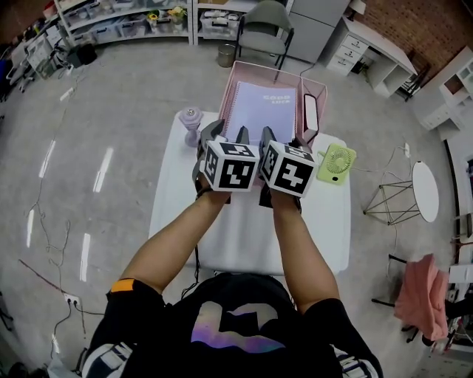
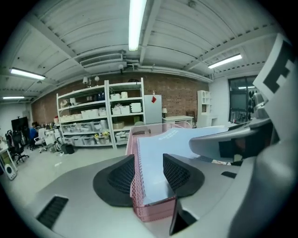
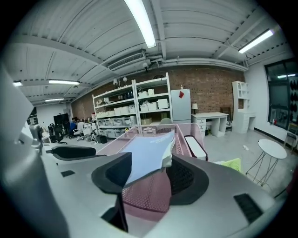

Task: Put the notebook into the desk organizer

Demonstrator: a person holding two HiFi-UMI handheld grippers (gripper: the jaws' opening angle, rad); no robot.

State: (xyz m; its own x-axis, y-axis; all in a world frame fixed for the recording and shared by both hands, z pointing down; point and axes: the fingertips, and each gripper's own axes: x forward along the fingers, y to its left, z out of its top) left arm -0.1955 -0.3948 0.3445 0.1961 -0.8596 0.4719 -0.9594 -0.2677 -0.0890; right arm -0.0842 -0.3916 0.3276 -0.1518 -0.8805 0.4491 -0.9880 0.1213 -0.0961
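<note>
Closest to the camera was the person's black shirt [image 1: 229, 325], with a pale purple graphic on it that carried no legible words. Both bare forearms reached up the frame to the grippers, each topped by one of the marker cubes [image 1: 230, 166] with black-and-white squares.

At upper centre, the notebook [image 1: 260, 111] lay cover up inside the pink mesh desk organizer [image 1: 226, 94], filling its wide compartment. A short line of print sat near the cover's upper right corner, too small to read. The organizer's narrow compartment, on its right side, held a white oblong thing [image 1: 310, 114] with a dark edge; what it was could not be told. The organizer stood at the far end of a white table [image 1: 174, 214].

The left gripper [image 1: 228, 134] was released: in the left gripper view its pads stood apart on either side of the notebook's spiral edge and the mesh wall, without pressing on them. The right gripper [image 1: 281, 140] was likewise released, its jaws apart with the notebook's near right corner and the pink mesh between them.

Left of the organizer stood a small lilac vase [image 1: 192, 122]; right of it lay a green handheld fan [image 1: 336, 164]. Shelves [image 1: 126, 18] at the upper left of the frame held clear bins whose contents could not be made out.
</note>
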